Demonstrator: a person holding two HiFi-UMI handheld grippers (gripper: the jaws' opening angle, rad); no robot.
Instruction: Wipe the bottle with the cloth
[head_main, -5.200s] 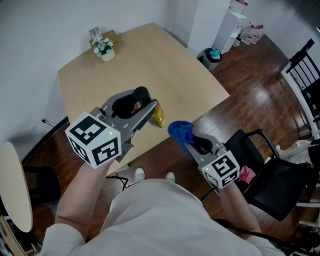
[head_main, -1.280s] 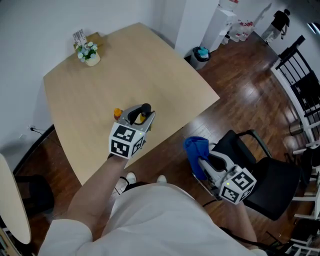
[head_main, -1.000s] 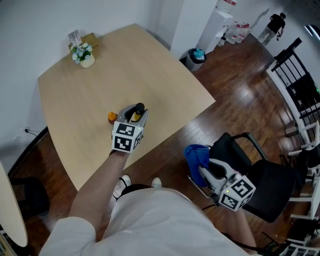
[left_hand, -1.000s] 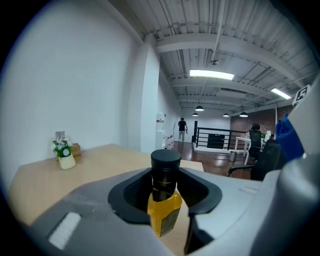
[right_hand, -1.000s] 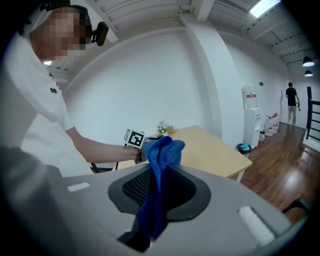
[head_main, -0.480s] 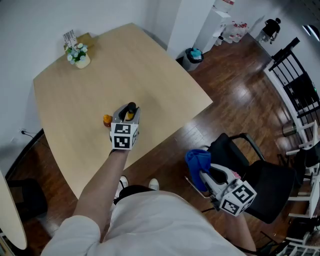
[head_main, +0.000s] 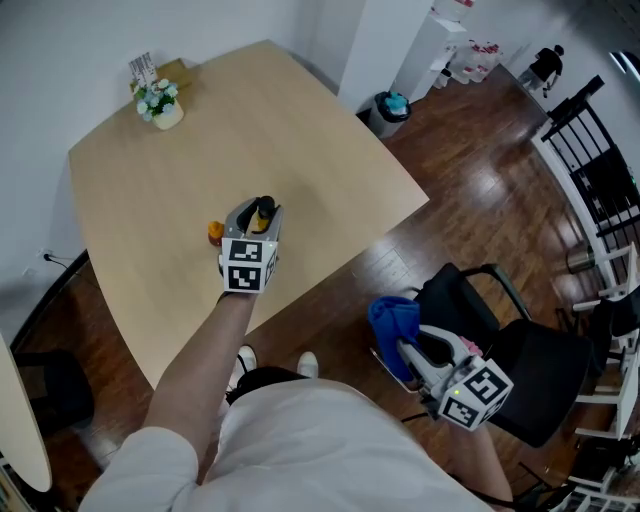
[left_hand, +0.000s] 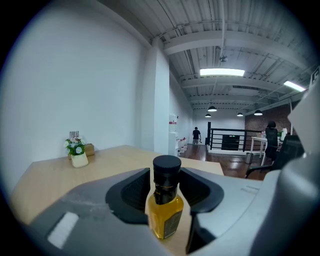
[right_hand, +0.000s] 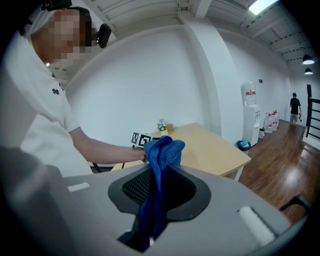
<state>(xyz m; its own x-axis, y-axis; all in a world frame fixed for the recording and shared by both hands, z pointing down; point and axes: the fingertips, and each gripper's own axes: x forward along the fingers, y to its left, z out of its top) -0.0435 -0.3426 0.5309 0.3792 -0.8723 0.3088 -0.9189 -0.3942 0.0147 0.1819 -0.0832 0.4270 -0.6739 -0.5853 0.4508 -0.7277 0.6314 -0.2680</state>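
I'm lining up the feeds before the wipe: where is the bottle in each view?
Head view: the bottle stands left of centre on the table.
Left gripper view: lower centre, close up.
Right gripper view: not visible.
Shared landmark: the flower pot at the table's far corner.

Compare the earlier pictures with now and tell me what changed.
The left claw carried the bottle away from the cloth and set it upright on the table. Its jaws have just been opening, with the bottle still between them. The right claw drew back toward the chair. Unchanged: the right claw stays shut on the blue cloth, and the flower pot sits at the far corner.
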